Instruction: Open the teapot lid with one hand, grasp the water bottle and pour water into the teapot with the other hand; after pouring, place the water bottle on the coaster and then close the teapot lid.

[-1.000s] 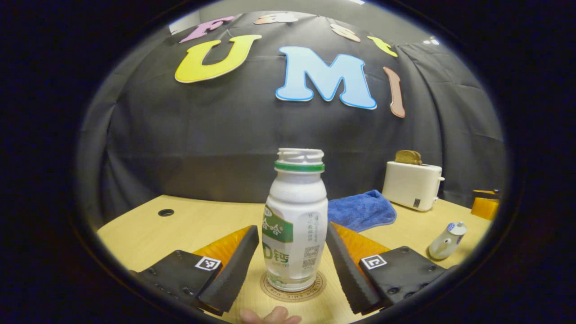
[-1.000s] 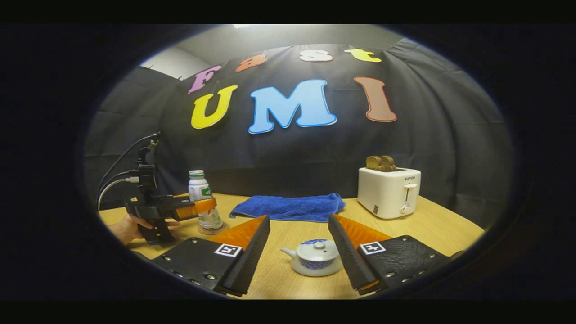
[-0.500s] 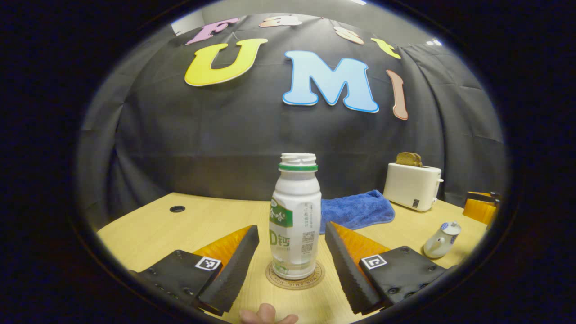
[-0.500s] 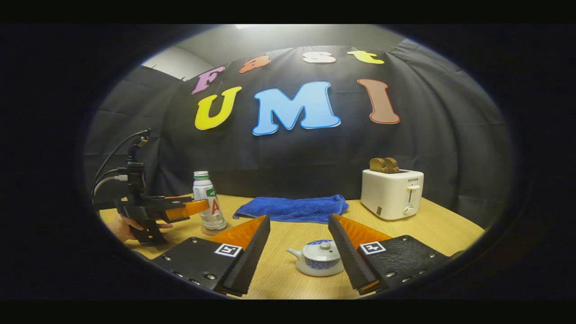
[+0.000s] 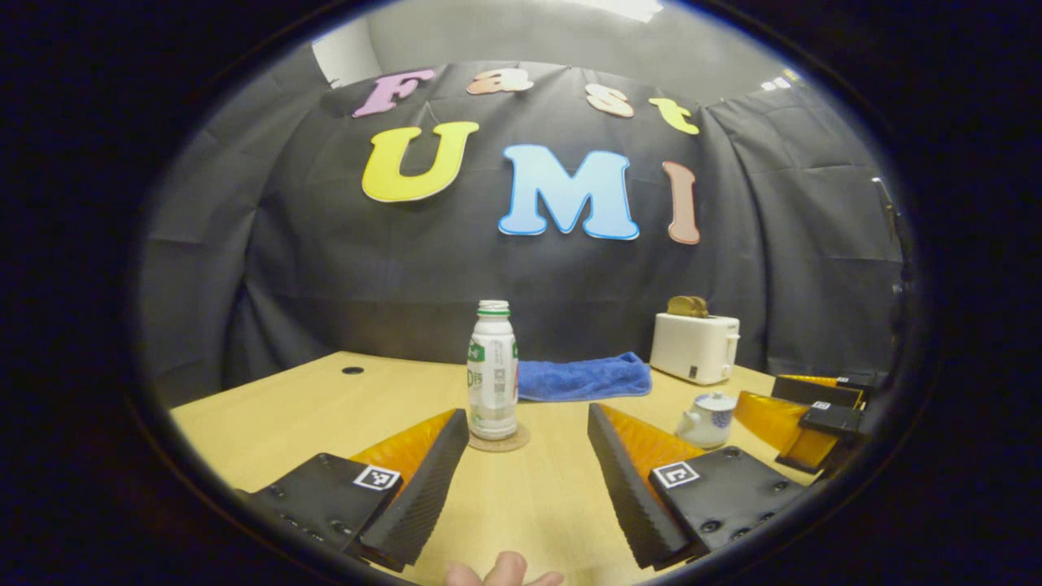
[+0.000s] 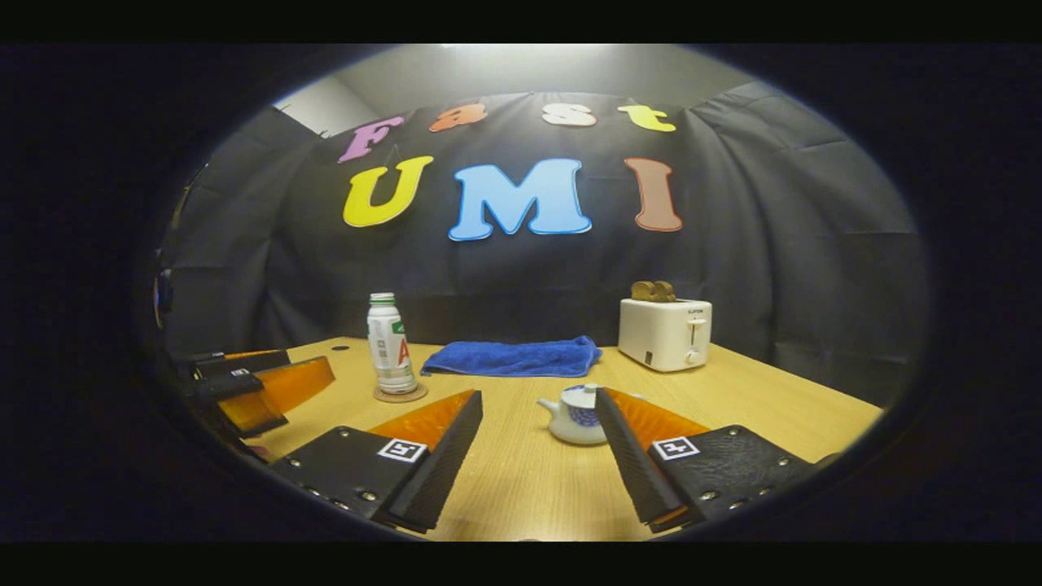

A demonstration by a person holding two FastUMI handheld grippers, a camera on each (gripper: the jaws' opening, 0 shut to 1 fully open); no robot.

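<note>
A white water bottle with a green neck ring and no cap stands upright on a round coaster on the wooden table. My left gripper is open, well short of the bottle, with nothing between its fingers. The small white and blue teapot sits with its lid on, just beyond my open right gripper and partly behind its right finger. In the right gripper view the bottle and coaster are at left, with the left gripper beside them. The left gripper view has the teapot and the right gripper at right.
A blue towel lies at the back of the table, and a white toaster with bread in it stands to its right. A cable hole is at the far left. A fingertip shows at the bottom edge.
Both grippers have drawn back toward the near edge. The left one has left the bottle standing on the coaster; the right one has backed away from the lidded teapot.
</note>
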